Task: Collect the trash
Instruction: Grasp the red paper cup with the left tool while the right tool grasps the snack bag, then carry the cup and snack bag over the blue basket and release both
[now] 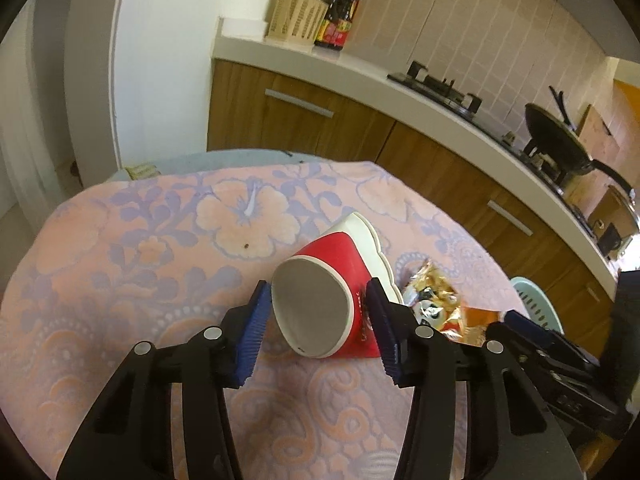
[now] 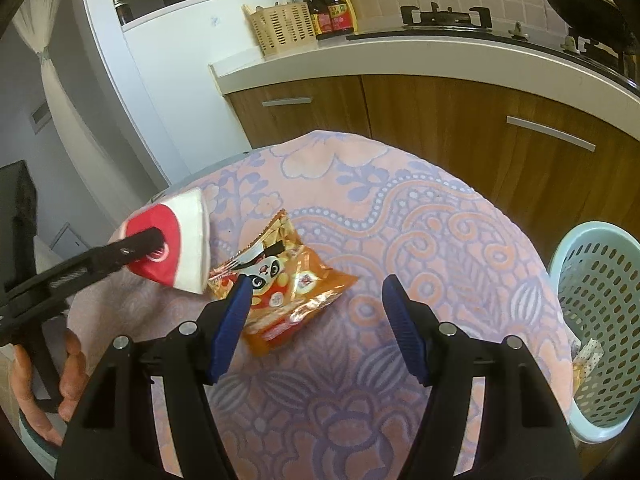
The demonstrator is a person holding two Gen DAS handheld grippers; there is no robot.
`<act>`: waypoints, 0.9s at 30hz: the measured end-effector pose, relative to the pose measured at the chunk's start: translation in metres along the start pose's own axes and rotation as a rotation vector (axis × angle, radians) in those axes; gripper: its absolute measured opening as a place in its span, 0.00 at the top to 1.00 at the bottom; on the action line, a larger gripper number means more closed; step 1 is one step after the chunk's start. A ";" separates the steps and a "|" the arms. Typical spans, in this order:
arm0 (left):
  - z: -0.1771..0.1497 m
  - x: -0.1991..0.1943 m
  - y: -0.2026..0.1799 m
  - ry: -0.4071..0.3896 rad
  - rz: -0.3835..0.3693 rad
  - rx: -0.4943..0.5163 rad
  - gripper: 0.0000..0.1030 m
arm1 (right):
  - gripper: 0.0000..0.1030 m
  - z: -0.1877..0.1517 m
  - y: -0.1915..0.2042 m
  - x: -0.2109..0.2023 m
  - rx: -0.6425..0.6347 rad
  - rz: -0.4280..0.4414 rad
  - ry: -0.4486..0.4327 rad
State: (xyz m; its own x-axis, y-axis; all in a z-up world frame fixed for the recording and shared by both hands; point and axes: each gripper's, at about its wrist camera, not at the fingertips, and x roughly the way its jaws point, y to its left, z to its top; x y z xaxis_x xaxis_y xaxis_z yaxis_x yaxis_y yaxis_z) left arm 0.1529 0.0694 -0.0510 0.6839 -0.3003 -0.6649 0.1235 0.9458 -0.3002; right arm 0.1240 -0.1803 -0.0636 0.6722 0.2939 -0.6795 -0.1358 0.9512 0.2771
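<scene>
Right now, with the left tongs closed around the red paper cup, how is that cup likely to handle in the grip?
The red paper cup already looks squashed between the left tongs, its base oval rather than round, so it is probably thin and easily crushed. It likely weighs little. Its smooth wall might slip, though the ribbed blue pads should help.

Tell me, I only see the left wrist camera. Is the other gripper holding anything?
Observer: No, the right gripper is open and empty above the flowery pink cloth.
Operator: Where does trash go?
Observer: A pale blue plastic basket with holes stands off the cloth's edge, to that gripper's right.
Operator: Is the shiny packet close to it?
Observer: Yes, the orange foil snack packet lies by its left fingertip, beside the squashed red and white paper cup in your left gripper.
</scene>
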 end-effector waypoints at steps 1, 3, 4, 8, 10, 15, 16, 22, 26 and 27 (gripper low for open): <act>-0.001 -0.007 0.001 -0.009 -0.004 -0.003 0.54 | 0.38 0.000 0.001 0.001 0.001 0.002 0.006; -0.001 -0.014 0.005 -0.023 -0.014 -0.014 0.55 | 0.38 0.001 0.002 0.004 0.002 0.010 0.025; -0.002 -0.018 0.007 -0.031 -0.021 -0.025 0.54 | 0.38 0.001 0.003 0.005 -0.001 0.002 0.030; -0.004 -0.024 0.014 -0.042 -0.039 -0.048 0.54 | 0.37 0.004 0.004 0.013 0.012 0.008 0.054; -0.005 -0.027 0.015 -0.050 -0.046 -0.050 0.55 | 0.35 0.007 0.002 0.019 0.033 0.004 0.071; -0.004 -0.029 0.016 -0.061 -0.060 -0.049 0.54 | 0.32 0.022 -0.001 0.042 0.056 -0.015 0.109; -0.004 -0.030 0.015 -0.062 -0.065 -0.047 0.54 | 0.32 0.022 0.001 0.047 0.042 -0.024 0.131; -0.005 -0.031 0.012 -0.061 -0.078 -0.036 0.54 | 0.58 0.011 0.037 0.050 -0.146 -0.061 0.156; -0.006 -0.031 0.006 -0.059 -0.083 -0.027 0.54 | 0.82 0.006 0.044 0.040 -0.184 -0.031 0.130; -0.007 -0.032 0.004 -0.059 -0.082 -0.024 0.54 | 0.83 0.004 0.045 0.035 -0.188 -0.031 0.112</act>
State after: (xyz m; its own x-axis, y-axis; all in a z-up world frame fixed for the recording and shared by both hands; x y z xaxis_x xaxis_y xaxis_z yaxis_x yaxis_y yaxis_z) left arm 0.1268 0.0819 -0.0359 0.7131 -0.3686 -0.5963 0.1644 0.9148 -0.3688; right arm 0.1448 -0.1278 -0.0722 0.5944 0.2628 -0.7600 -0.2569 0.9576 0.1302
